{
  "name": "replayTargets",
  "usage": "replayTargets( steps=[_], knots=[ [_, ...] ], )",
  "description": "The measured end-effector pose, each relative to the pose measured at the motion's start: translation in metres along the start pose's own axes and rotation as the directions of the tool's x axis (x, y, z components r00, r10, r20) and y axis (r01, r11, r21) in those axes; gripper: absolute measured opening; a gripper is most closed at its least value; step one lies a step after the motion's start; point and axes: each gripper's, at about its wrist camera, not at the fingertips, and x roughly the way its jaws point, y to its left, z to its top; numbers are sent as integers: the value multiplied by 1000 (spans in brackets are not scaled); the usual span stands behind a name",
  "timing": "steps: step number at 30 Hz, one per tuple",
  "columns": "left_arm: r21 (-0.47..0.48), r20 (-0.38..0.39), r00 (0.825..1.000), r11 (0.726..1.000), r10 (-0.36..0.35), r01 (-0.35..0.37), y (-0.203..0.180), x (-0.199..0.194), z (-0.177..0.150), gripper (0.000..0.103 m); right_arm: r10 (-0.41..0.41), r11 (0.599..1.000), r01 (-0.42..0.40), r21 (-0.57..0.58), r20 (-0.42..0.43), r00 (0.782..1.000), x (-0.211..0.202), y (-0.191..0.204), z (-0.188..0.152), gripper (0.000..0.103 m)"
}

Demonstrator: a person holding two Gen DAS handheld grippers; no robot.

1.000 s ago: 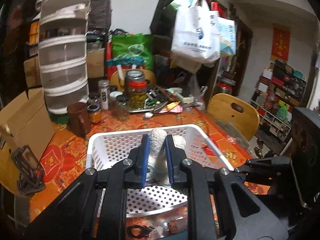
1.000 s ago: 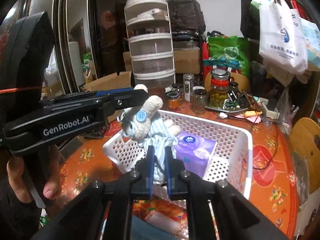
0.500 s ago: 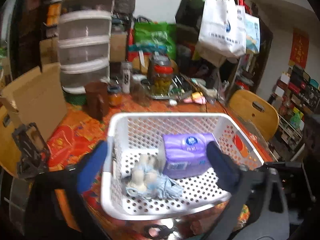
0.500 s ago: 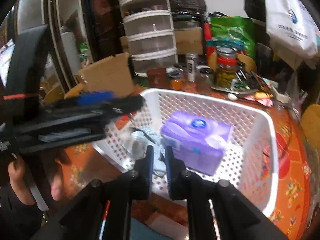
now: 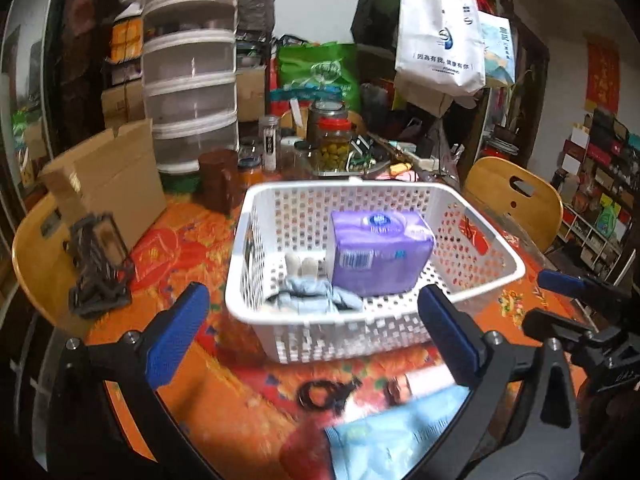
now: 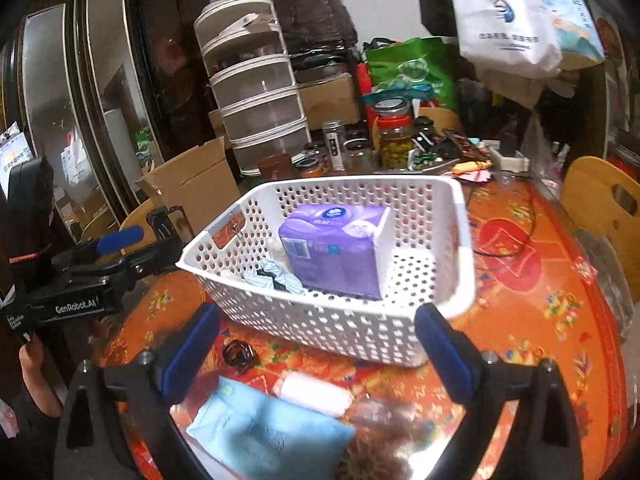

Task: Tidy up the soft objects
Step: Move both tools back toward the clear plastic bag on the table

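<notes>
A white perforated basket [image 5: 476, 208] [image 6: 464, 240] stands on the orange patterned table. In it lie a purple tissue pack [image 5: 380, 256] [image 6: 332, 248] and a soft doll in pale blue striped clothes [image 5: 308, 292] [image 6: 272, 276], to the pack's left. My left gripper [image 5: 312, 340] is open and empty, just in front of the basket; it also shows in the right wrist view [image 6: 120, 240]. My right gripper [image 6: 316, 352] is open and empty, in front of the basket. A light blue soft packet [image 6: 268, 436] [image 5: 384, 444] and a pale pink roll [image 6: 316, 394] lie on the table below the grippers.
A black hair clip [image 5: 324, 394] [image 6: 238, 354] lies in front of the basket. Jars [image 5: 334, 140], a brown cup [image 5: 218, 182], stacked clear drawers [image 5: 190, 92] and a cardboard box [image 5: 108, 184] crowd the far side. Wooden chairs [image 5: 516, 200] stand at the table's right.
Both grippers opened and let the doll go; it now lies in the basket beside the tissue pack. Both grippers have drawn back from the basket.
</notes>
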Motion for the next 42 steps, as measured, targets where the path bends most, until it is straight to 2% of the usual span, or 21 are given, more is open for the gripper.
replayTargets(
  steps=[3, 6, 8, 11, 16, 19, 22, 30, 36, 42],
  knots=[
    [-35, -35, 999, 999, 11, -12, 3, -8, -18, 103, -7, 1000, 7, 25, 11, 1000, -13, -2, -9, 99],
    [-60, -39, 999, 998, -22, 19, 9, -19, -41, 103, -21, 999, 20, 46, 20, 1000, -29, -5, -25, 99],
    [-71, -42, 999, 997, -17, 14, 12, -27, -55, 103, -34, 998, 33, 52, 22, 999, -41, -5, -38, 99],
    [-59, -29, 1000, 998, 4, -6, 12, -45, -80, 103, -51, 997, 50, 55, 20, 998, -54, -6, -57, 99],
    [-29, -57, 998, 1000, 3, -5, 8, -70, -130, 103, -82, 994, 83, 74, -10, 997, -69, -9, -101, 99],
    [-50, -98, 995, 999, -12, 7, 11, -75, -163, 103, -105, 992, 107, 69, -31, 994, -73, -7, -128, 99],
    [-93, -130, 990, 995, -56, 44, 14, -75, -186, 103, -83, 992, 87, 86, -54, 995, -75, -7, -154, 99],
    [-36, -150, 985, 996, -80, 76, 4, -84, -215, 103, -79, 996, 82, 35, -87, 993, -76, 3, -191, 99],
    [-35, -181, 978, 995, -101, 96, 4, -78, -230, 103, -72, 997, 74, 17, -90, 993, -73, 7, -200, 98],
    [-37, -199, 974, 994, -106, 100, 5, -64, -239, 103, -94, 995, 97, 19, -98, 991, -67, 2, -205, 92]
  ],
)
